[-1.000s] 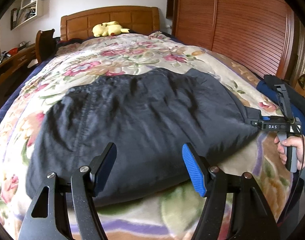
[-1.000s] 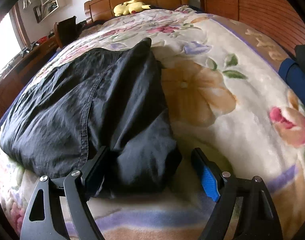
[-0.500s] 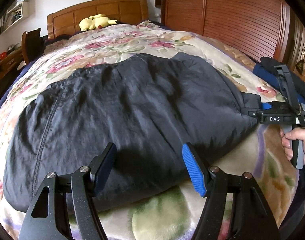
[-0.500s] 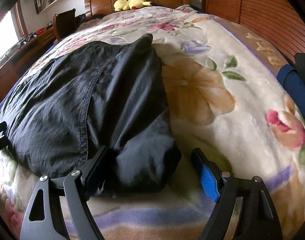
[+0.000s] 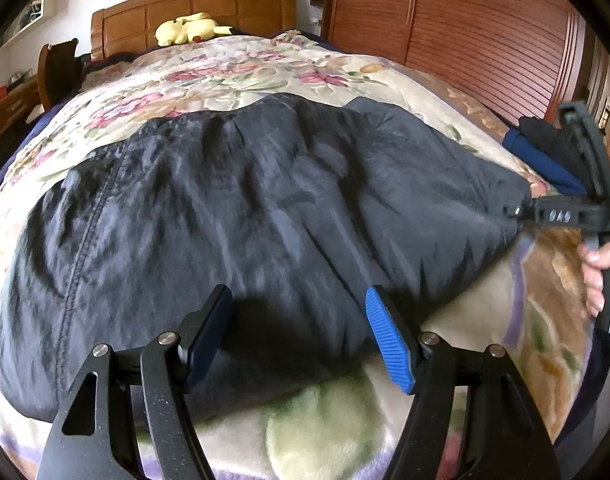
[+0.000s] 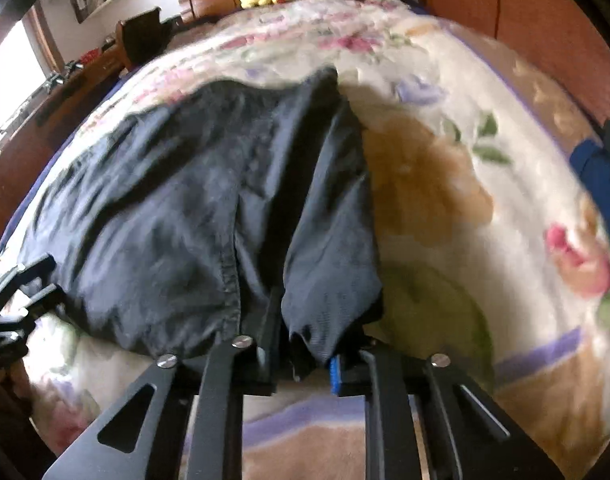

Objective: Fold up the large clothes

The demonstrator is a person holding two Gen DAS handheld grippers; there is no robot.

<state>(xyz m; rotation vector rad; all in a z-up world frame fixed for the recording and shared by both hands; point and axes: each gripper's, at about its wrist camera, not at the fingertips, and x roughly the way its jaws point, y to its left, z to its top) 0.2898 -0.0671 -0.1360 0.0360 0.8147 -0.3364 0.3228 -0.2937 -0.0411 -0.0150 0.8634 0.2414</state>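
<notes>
A dark navy garment [image 5: 265, 216] lies spread across the near end of a bed, on a floral blanket [image 5: 233, 68]. We think it is a lightweight jacket or trousers, though we cannot tell which. Its fabric is thin, crinkled and faintly shiny, with a stitched seam running down one side. We judge it light, soft and rather slippery, so it should lift easily but may slide or balloon as it moves. Corners and seamed hems look like the surest places to take hold.

Our right gripper [image 6: 305, 356] has just closed its jaws on the garment's near right corner, and bunched cloth shows pinched between the pads. The left wrist view shows the same tool [image 5: 517, 211] clamped at that corner, held by a hand [image 5: 601, 276] at the frame's edge.

Our left gripper [image 5: 299, 338] hovers over the near hem with its jaws wide apart. Fabric lies below them, but the pads do not press on it. A matching hold on the near left corner seems the likely need.

Beyond the garment, a yellow plush toy [image 5: 189, 28] rests by the wooden headboard [image 5: 193, 8]. A slatted wooden wardrobe [image 5: 465, 28] stands along the right. Folded blue and black clothes [image 5: 541, 152] sit at the bed's right edge.
</notes>
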